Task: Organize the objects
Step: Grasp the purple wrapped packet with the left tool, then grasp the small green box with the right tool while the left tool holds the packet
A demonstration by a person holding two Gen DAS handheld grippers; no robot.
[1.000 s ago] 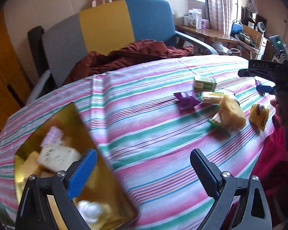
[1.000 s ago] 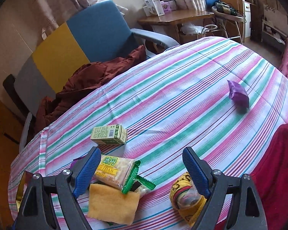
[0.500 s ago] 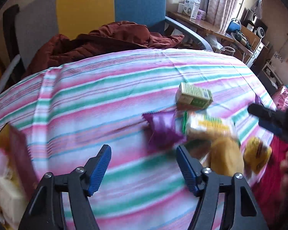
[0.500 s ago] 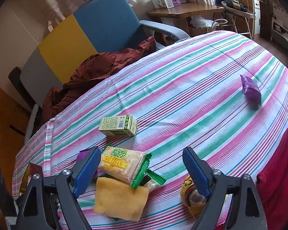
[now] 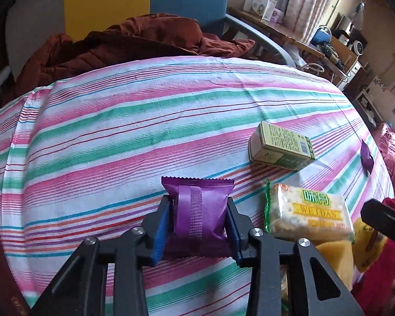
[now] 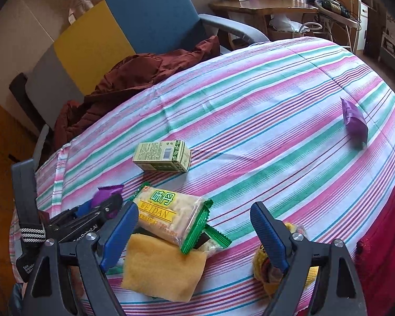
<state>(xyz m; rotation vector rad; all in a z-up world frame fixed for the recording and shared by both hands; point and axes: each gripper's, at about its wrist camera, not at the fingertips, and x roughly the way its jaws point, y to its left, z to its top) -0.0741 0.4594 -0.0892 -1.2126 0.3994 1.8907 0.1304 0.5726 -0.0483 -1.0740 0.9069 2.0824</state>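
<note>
Fingers of the left gripper (image 5: 197, 226) are clenching a purple packet (image 5: 197, 208) at lower centre of the left view, on the striped desk (image 5: 144, 121). The right gripper (image 6: 194, 231) is hanging released over the cracker pack (image 6: 168, 216) and yellow sponge (image 6: 163, 271) at that view's lower centre.

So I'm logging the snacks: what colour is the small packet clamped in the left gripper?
Purple foil packet, clearest in the left wrist view.

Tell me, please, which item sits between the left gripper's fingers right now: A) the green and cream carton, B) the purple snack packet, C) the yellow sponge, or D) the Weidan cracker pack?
B: in the left wrist view the left gripper has its blue fingers pressed against both sides of the purple snack packet, while the carton and cracker pack lie apart on the striped tablecloth.
</note>
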